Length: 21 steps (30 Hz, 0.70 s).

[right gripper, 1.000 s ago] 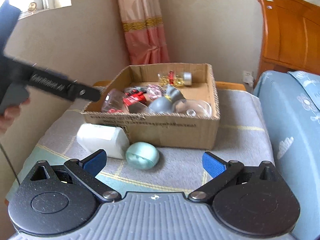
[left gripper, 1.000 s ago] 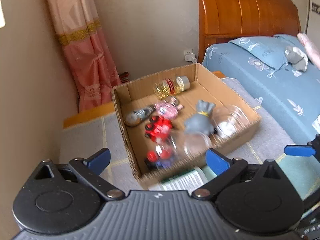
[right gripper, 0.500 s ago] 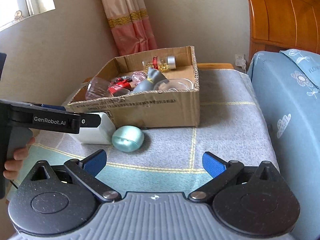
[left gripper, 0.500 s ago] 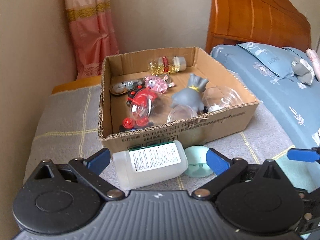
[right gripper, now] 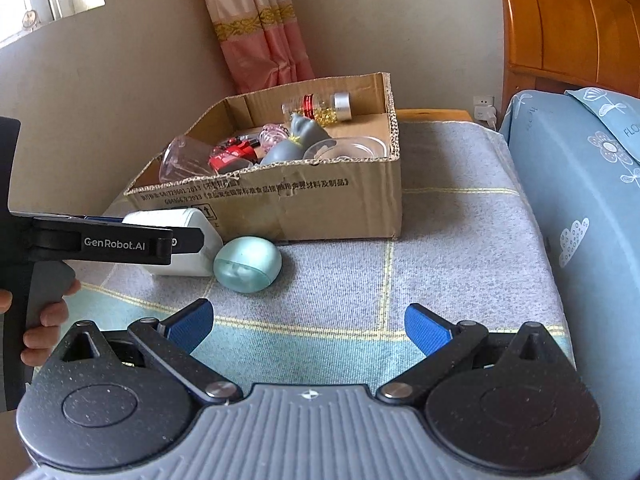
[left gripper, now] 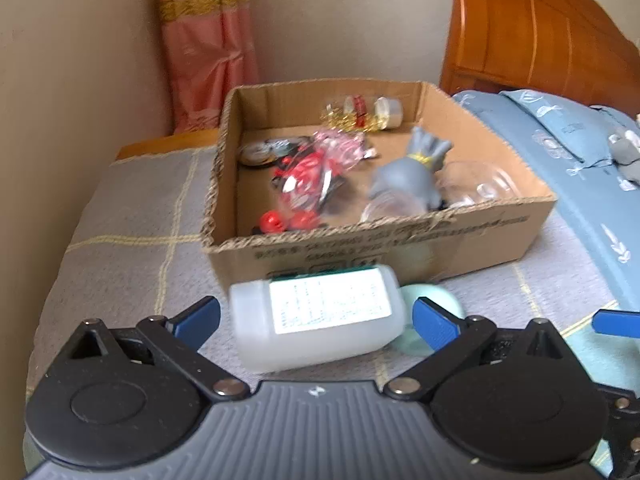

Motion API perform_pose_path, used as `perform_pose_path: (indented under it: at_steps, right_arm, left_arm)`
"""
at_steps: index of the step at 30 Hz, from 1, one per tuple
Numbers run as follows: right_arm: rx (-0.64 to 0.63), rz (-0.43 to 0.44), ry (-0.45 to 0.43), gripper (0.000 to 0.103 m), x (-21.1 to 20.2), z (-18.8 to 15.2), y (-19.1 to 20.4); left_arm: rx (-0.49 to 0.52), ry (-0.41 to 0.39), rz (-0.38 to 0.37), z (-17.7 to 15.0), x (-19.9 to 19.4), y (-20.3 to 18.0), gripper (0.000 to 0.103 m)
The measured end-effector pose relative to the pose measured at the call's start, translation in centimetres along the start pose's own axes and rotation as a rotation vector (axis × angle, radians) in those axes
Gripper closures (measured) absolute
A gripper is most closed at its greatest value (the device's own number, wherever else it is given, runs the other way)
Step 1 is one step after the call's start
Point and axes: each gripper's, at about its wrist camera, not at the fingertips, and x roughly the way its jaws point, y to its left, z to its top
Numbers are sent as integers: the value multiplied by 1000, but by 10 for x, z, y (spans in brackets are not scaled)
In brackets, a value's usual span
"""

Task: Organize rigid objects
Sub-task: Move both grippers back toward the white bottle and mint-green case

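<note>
Left gripper (left gripper: 316,318) is being found lower and closer than before, jaws spread, white bottle (left gripper: 320,316) lying between them.

Right gripper (right gripper: 308,324) is being held spread over the blanket (right gripper: 460,240). The teal egg (right gripper: 248,264) is touching the bottle, just before the cardboard box (right gripper: 320,208).

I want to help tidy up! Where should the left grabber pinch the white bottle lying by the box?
Probably across the middle of the white bottle, coming from the near side. It lies on its side crosswise between the open left gripper fingers, and its flat labelled body looks easier to pinch than the ends, one touching the green egg.
</note>
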Motion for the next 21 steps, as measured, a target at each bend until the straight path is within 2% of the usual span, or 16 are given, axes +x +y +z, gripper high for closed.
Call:
perform_pose_path:
  at_steps: [3, 7, 11, 16, 21]
  right_arm:
    - [-48, -27, 2, 0, 9, -4, 4]
    - [-146, -79, 51, 0, 29, -13, 14]
    - [-200, -92, 85, 0, 43, -19, 23]
    - [-227, -91, 57, 0, 49, -23, 30]
    - [-228, -92, 30, 0, 53, -25, 33]
  left_arm:
    - [-12, -3, 3, -5, 0, 5, 1]
    - [-39, -15, -14, -11, -4, 14, 1]
    - [-24, -31, 50, -16, -9, 23, 1]
    - [-46, -38, 50, -21, -12, 42, 1]
    - [-88, -31, 3, -23, -10, 55, 1]
